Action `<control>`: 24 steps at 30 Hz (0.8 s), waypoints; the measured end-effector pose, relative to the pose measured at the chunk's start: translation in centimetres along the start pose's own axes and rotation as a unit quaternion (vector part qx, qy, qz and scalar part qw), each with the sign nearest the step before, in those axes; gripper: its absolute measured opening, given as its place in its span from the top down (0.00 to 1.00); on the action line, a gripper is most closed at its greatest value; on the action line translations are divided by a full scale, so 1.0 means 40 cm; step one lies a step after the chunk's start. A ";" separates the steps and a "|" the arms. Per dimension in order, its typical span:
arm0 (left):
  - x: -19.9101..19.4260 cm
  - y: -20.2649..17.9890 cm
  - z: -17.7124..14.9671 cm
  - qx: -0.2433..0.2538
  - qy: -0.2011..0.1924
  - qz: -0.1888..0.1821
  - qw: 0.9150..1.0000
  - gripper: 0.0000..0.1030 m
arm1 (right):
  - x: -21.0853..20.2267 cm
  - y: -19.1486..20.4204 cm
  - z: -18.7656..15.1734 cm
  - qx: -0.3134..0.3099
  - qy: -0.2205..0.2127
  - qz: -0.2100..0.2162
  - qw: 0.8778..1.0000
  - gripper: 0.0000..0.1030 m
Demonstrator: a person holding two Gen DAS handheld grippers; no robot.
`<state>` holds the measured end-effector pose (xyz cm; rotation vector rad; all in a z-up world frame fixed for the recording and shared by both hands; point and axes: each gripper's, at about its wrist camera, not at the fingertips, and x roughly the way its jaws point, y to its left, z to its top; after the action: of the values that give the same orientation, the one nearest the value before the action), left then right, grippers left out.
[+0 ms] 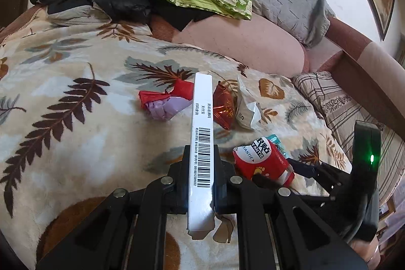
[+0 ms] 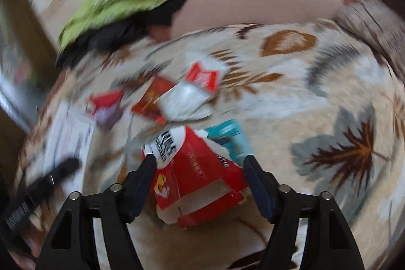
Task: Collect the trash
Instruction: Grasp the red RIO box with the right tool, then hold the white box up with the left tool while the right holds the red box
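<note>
My left tongs (image 1: 201, 176) and right tongs (image 2: 198, 163): matte black linkage arms, silver round pivot pins, triangular cutouts, dark pads.

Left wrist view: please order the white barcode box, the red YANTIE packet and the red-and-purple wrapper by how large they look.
1. white barcode box, though it is nearest the camera
2. red YANTIE packet
3. red-and-purple wrapper, close to the packet, so unsure
</note>
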<state>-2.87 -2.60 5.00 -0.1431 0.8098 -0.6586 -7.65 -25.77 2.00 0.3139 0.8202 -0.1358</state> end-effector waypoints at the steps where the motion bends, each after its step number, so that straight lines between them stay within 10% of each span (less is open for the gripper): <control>1: -0.001 0.001 0.000 0.000 0.000 -0.001 1.000 0.88 | 0.008 0.025 -0.008 -0.033 0.008 -0.015 0.999 0.26; 6: 0.005 -0.008 -0.004 0.010 0.004 -0.004 1.000 0.88 | 0.023 0.090 -0.046 -0.126 0.018 -0.056 0.990 0.25; 12: 0.010 -0.023 -0.011 0.021 0.008 -0.007 1.000 0.88 | 0.010 0.063 -0.031 -0.083 0.022 0.002 0.996 0.55; 24: -0.038 -0.119 -0.072 0.084 0.014 -0.031 0.996 0.88 | -0.125 0.015 -0.026 0.017 -0.066 -0.008 0.998 0.59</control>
<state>-8.02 -5.10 5.68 -0.0058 0.7750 -0.7867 -11.59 -24.88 5.14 0.3266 0.6897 -0.1837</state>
